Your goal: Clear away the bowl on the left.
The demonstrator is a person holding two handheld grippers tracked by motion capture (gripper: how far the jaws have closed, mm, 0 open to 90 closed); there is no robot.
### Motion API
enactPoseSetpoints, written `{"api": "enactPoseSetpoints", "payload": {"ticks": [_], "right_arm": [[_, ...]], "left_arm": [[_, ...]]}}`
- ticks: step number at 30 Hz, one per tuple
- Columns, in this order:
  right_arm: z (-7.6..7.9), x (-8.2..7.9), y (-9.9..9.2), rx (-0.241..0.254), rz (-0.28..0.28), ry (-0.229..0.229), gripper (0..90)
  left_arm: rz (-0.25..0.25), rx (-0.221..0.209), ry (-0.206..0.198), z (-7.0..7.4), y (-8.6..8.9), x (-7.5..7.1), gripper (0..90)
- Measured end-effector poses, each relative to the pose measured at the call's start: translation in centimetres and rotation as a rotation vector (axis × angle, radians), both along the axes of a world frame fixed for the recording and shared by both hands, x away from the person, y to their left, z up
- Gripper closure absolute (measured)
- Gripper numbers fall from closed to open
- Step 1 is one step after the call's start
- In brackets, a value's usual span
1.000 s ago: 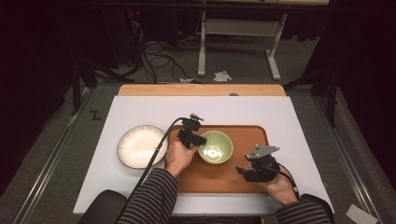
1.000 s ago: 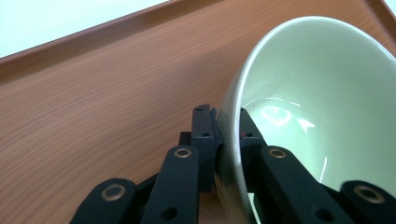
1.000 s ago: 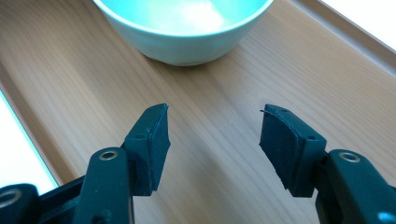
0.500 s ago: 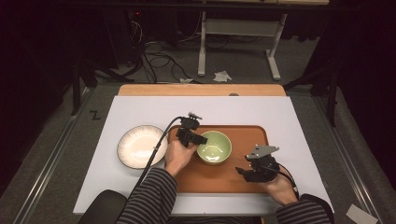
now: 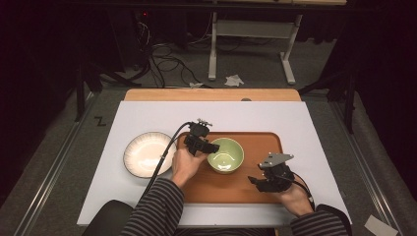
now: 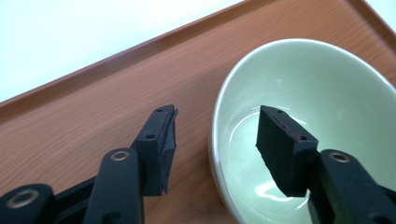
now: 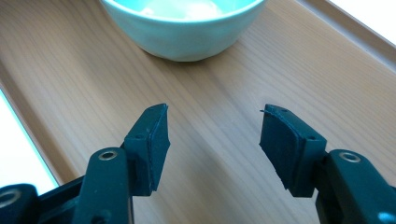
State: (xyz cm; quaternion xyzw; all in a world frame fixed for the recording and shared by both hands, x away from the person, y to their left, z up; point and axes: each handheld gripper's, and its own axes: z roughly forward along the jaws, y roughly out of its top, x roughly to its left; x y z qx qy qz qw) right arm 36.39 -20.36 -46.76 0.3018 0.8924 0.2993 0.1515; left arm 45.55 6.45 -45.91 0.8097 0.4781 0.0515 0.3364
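Dark floor with cables and a metal stand surrounds a table covered by a white mat [image 5: 295,123], on which a wooden tray [image 5: 260,142] lies beside a white plate [image 5: 145,155]. On the tray stands a pale green bowl [image 5: 226,155], upright and empty. Over its left rim hovers the left gripper [image 5: 212,147]; its jaws have just been opening and now straddle the rim, one pad [image 6: 166,140] outside above the tray, the other inside the bowl, neither pressing on it. Near the tray's front right corner, well apart from the bowl, the right gripper [image 5: 256,183] is released too, with bare wood between its jaws.
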Motion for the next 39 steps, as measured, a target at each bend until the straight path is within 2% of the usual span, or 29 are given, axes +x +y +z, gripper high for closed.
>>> {"api": "enactPoseSetpoints", "payload": {"ticks": [3, 9, 19, 29, 39], "right_arm": [[0.0, 0.0, 0.0, 0.000, -0.004, 0.003, 43.6], [0.0, 0.0, 0.1, 0.000, -0.003, 0.003, 43.6], [0.0, 0.0, 0.1, 0.000, -0.001, 0.005, 43.6], [-0.1, 0.0, 0.1, -0.006, 0.001, 0.003, 43.6], [-0.1, 0.0, 0.1, 0.001, -0.004, 0.005, 43.6]], "left_arm": [[0.002, 0.014, -0.005, 0.4, 0.1, -0.2, 43.3], [0.002, -0.001, -0.006, 0.9, 0.5, -0.6, 42.7], [-0.012, 0.017, -0.009, 1.2, 0.8, -1.2, 40.5], [-0.027, 0.019, -0.035, 2.0, 1.2, -1.9, 40.3], [-0.033, 0.025, -0.042, 2.4, 1.7, -2.5, 40.3]]}}
